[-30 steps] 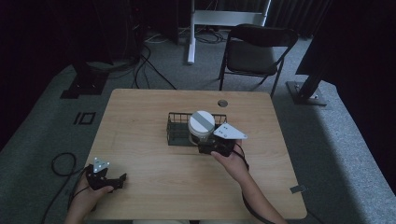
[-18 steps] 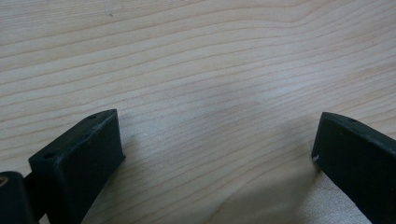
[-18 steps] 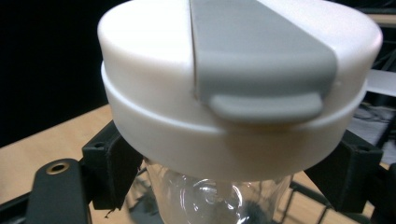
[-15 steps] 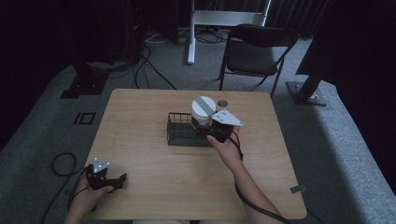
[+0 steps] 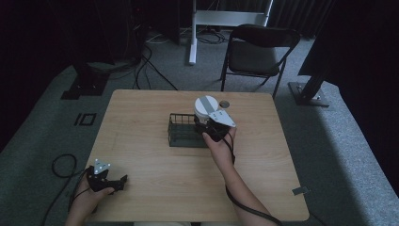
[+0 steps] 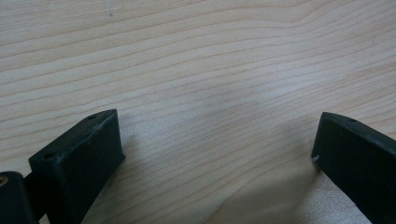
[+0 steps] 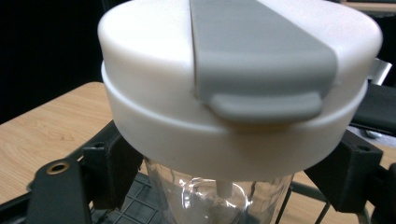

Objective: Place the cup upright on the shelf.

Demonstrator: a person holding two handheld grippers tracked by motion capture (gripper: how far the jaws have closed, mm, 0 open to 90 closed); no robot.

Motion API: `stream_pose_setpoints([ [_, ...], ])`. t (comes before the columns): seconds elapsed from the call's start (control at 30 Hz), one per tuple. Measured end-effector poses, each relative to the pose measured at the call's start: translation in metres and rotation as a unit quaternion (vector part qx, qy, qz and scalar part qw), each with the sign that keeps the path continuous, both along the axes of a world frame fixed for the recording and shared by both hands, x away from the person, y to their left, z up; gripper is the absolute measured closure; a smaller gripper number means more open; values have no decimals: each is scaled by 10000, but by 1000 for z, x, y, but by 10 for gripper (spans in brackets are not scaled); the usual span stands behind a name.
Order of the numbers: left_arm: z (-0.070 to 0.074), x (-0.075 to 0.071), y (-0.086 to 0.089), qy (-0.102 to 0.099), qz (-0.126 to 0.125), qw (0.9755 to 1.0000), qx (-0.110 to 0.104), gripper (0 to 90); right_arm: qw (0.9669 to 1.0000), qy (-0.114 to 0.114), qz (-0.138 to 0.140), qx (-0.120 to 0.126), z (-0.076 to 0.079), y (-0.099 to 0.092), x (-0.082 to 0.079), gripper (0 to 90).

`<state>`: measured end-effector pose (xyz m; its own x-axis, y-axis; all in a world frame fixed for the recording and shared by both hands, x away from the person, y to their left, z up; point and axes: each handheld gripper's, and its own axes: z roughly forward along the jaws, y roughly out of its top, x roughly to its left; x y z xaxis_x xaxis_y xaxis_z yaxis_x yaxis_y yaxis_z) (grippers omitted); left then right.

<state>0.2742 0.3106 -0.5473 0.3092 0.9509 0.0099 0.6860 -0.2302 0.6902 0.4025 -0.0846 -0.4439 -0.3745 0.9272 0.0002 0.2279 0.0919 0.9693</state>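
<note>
Currently: lift in hand
right claw: clamped on clear glass jar with white lid and grey flap, below the lid
jar: upright, axis vertical, above black wire basket right end
left claw: jaws apart, idle on wooden tabletop, well apart

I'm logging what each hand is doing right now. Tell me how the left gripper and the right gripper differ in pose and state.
The left gripper rests low at the table's near left corner, while the right gripper is held up at the black wire basket. The left gripper's jaws stand wide apart over bare wood with nothing between them; the right gripper's jaws sit on either side of a clear cup with a white lid, just under that lid. Both have black jaws and a grey plate on top.
</note>
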Motion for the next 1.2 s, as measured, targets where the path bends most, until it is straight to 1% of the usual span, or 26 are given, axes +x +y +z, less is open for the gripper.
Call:
stream_pose_setpoints([
  [0.07, 0, 0, 0, 0, 0, 10000, 1, 20, 9998, 30, -169, -40, -5, 6, 2, 186],
  [0.2, 0, 0, 0, -5, 3, 10000, -6, 20, 9998, 94, -188, -33, -9, 11, 4, 186],
  [0.27, 0, 0, 0, 2, -3, 10000, 1, 20, 9996, 102, -269, -76, -13, 15, 5, 186],
  [0.4, 0, 0, 0, 2, -3, 10000, 1, 20, 9993, 149, -351, -26, -17, 17, 7, 186],
  [0.43, 0, 0, 0, 2, -3, 10000, 2, 20, 9992, 160, -375, -54, -19, 19, 8, 186],
  [0.57, 0, 0, 0, -1, -2, 10000, -1, 20, 9987, 269, -433, -74, -22, 20, 9, 186],
  [0.63, 0, 0, 0, 0, -3, 10000, 0, 20, 9983, 380, -445, -30, -24, 21, 10, 186],
  [0.7, 0, 0, 0, 0, -3, 10000, -1, 20, 9980, 443, -441, -74, -26, 22, 10, 186],
  [0.9, 0, 0, 0, 2, -2, 10000, 1, 20, 9977, 481, -452, -147, -28, 28, 11, 186],
  [1.2, 0, 0, 0, 3, -2, 10000, -1, 20, 9966, 633, -493, -174, -30, 33, 14, 186],
])
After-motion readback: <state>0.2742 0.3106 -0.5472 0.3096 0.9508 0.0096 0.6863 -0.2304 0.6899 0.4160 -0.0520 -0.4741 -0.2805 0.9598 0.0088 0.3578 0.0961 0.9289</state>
